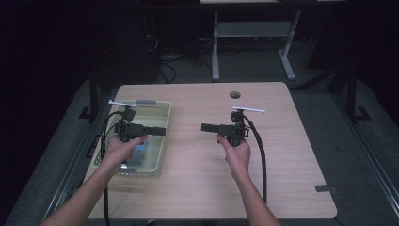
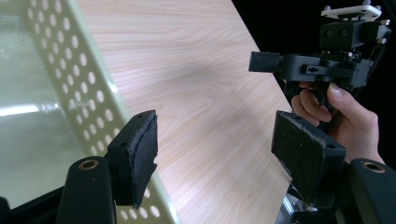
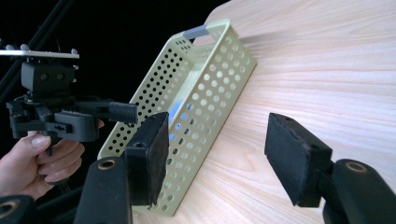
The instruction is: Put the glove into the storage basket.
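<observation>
A pale green perforated basket (image 1: 156, 160) stands on the left part of the wooden table (image 1: 207, 188). A blue object (image 1: 140, 149) lies inside it, partly hidden by the hand. My left gripper (image 1: 159, 131) hovers over the basket and points right. In its own view the left gripper (image 2: 219, 142) is open, nothing between its pads, with the basket wall (image 2: 70, 79) beside its left jaw. My right gripper (image 1: 207, 127) is held over the table's middle and points left. Seen in its own view, the right gripper (image 3: 215, 149) is open and empty, facing the basket (image 3: 205, 88) and the blue object (image 3: 175, 112).
A dark round hole (image 1: 235, 94) sits near the table's far edge. A grey strip of tape (image 1: 325, 189) lies at the front right corner. The basket has a grey handle (image 1: 146, 101) at its far end. Desk legs (image 1: 215, 47) stand on the dark floor behind.
</observation>
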A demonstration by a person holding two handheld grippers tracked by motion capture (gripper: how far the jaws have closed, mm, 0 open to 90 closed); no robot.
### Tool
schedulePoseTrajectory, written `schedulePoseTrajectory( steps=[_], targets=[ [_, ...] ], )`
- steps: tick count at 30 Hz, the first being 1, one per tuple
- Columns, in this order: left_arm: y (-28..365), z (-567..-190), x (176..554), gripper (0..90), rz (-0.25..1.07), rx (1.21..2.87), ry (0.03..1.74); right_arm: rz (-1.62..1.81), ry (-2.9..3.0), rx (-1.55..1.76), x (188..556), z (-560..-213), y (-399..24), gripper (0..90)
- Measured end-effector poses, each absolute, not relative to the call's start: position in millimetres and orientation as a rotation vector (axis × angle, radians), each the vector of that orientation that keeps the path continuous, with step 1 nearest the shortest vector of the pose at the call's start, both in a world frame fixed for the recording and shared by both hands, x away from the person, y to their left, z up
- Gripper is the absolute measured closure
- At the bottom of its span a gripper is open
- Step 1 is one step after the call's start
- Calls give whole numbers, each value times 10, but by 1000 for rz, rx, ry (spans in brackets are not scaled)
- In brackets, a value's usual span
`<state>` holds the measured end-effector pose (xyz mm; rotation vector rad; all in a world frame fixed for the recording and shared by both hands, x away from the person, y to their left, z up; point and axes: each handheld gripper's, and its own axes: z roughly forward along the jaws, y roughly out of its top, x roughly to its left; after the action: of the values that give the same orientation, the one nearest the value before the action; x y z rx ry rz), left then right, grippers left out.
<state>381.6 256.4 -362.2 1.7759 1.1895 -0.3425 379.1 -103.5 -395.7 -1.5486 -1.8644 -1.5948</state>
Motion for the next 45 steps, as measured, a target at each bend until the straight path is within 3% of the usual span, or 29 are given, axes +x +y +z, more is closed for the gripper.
schedulePoseTrajectory(
  steps=[45],
  targets=[
    [1547,-3759,3659,251,-403,1825,1035,-1625,-1789,-1751,3472,-4119,-2059,335]
  ],
)
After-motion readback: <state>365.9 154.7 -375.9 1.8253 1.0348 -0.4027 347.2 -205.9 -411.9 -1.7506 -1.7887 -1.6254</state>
